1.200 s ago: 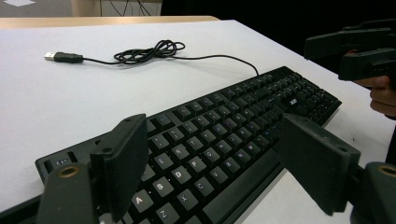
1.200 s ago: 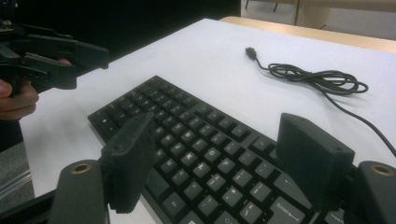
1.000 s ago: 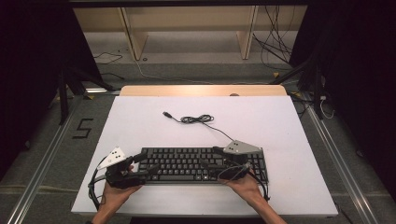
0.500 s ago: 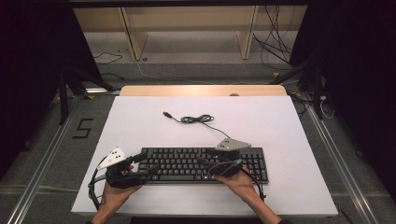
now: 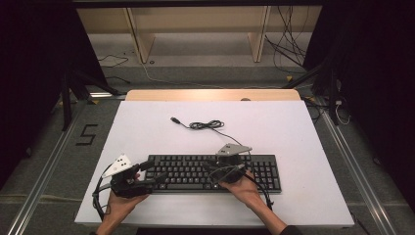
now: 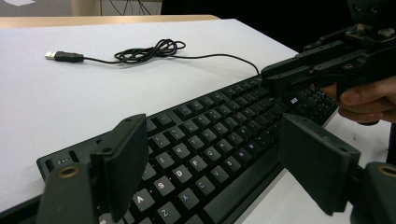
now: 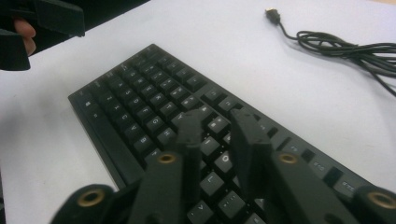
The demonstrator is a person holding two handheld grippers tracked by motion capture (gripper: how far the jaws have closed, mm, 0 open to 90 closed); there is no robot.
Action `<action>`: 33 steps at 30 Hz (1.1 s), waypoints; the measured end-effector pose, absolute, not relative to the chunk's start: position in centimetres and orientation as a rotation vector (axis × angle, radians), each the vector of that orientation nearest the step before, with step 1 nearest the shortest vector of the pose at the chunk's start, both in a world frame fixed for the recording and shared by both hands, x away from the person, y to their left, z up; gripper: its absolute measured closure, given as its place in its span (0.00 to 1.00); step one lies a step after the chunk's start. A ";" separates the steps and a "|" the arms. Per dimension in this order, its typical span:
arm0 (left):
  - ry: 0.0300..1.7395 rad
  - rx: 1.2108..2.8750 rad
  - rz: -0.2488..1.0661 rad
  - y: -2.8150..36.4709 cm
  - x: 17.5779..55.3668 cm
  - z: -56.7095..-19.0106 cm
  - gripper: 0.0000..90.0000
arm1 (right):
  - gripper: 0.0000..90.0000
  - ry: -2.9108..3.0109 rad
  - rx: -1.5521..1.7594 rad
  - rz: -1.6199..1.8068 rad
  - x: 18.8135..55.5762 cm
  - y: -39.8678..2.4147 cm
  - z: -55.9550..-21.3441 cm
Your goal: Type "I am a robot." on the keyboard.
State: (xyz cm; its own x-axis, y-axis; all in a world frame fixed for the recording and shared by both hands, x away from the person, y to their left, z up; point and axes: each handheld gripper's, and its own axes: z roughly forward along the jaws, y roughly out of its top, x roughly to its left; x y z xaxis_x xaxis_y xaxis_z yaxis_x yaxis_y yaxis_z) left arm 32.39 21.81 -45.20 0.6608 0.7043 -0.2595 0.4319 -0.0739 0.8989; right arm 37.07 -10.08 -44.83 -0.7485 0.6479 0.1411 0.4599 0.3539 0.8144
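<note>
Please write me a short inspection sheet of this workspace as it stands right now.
Surface: white table, with a wooden strip along its far edge.
Job's things: black keyboard lying flat near the front edge.
Clutter: nothing seen.
Grippers: left gripper open, jaws astride the keyboard's left end; right gripper over the keys, jaws have just been closing to a narrow gap, nothing seen between them.
Cables: keyboard cable loosely bundled behind the keyboard, USB plug lying free; a cable trails from each gripper.
Surroundings: wooden shelving, loose floor cables, a floor mark "5".
</note>
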 end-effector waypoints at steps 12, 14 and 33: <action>0.932 1.713 0.291 21.8 32.4 -45.2 0.27 | 1.00 2.474 1.018 1.280 38.2 -7.9 -45.8; 0.932 1.714 0.291 21.8 32.4 -45.2 0.27 | 1.00 2.484 1.027 1.258 38.4 -7.6 -46.1; 0.932 1.715 0.291 21.9 32.4 -45.2 0.27 | 1.00 2.521 1.054 1.140 39.4 -6.3 -47.4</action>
State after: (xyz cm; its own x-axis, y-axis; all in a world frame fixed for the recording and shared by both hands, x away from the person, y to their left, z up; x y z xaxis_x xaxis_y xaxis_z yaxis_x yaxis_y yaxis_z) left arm 32.45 21.86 -45.24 0.6596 0.7066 -0.2563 0.4356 -0.0814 0.8965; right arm 39.41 -6.27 -47.43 -0.7320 0.6709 0.1185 0.5322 0.4545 0.7143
